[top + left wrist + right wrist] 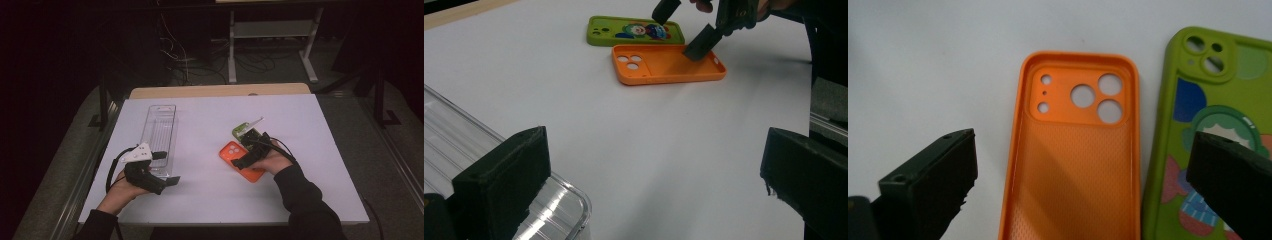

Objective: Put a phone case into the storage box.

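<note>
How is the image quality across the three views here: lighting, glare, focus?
High view: dim, dark surround, only the white table lit, detail soft. Left gripper view: brighter; glare streaks on the clear tray; the near jaws are blurred, the orange case fairly sharp. Right gripper view: evenly lit, the orange case and the green case crisp, the jaws out of focus.
</note>
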Demonstrator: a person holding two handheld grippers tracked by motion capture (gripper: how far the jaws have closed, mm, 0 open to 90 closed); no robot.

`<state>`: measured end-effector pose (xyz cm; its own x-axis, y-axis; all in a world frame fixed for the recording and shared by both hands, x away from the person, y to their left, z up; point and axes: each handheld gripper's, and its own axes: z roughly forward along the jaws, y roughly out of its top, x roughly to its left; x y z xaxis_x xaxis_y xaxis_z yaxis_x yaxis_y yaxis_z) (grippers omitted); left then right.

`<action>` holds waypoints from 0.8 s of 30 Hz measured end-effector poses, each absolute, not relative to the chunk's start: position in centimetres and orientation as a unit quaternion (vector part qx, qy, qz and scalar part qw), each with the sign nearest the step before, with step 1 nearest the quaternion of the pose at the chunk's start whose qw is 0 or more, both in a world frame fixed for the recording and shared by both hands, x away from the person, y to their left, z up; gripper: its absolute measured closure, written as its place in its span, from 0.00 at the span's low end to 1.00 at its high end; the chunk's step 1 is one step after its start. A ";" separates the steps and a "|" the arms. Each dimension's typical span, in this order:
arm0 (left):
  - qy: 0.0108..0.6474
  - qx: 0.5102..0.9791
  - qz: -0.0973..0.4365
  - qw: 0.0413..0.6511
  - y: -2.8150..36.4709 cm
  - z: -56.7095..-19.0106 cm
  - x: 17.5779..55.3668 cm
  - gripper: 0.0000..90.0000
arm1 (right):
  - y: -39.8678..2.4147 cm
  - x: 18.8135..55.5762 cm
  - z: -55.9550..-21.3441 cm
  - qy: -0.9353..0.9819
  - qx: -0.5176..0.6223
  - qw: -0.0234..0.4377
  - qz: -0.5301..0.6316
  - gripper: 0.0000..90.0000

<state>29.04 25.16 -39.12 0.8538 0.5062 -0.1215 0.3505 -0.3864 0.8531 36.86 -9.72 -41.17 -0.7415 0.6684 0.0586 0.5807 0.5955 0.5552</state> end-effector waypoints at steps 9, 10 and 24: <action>0.259 0.829 0.079 0.490 25.2 -39.1 29.0 0.00 | -9.2 36.9 -42.4 0.897 0.345 0.076 0.265 0.03; 0.259 0.829 0.079 0.490 25.2 -39.1 29.0 0.00 | -9.1 36.9 -42.4 0.898 0.346 0.077 0.262 0.03; 0.257 0.831 0.079 0.487 25.2 -39.0 29.0 0.00 | -8.6 36.9 -43.2 0.902 0.343 0.073 0.249 0.10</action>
<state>29.01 25.22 -39.03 0.8555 0.5041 -0.1183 0.3497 -0.3941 0.8499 36.86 -8.63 -43.23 -0.7534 0.6565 0.0388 0.5832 0.6397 0.5007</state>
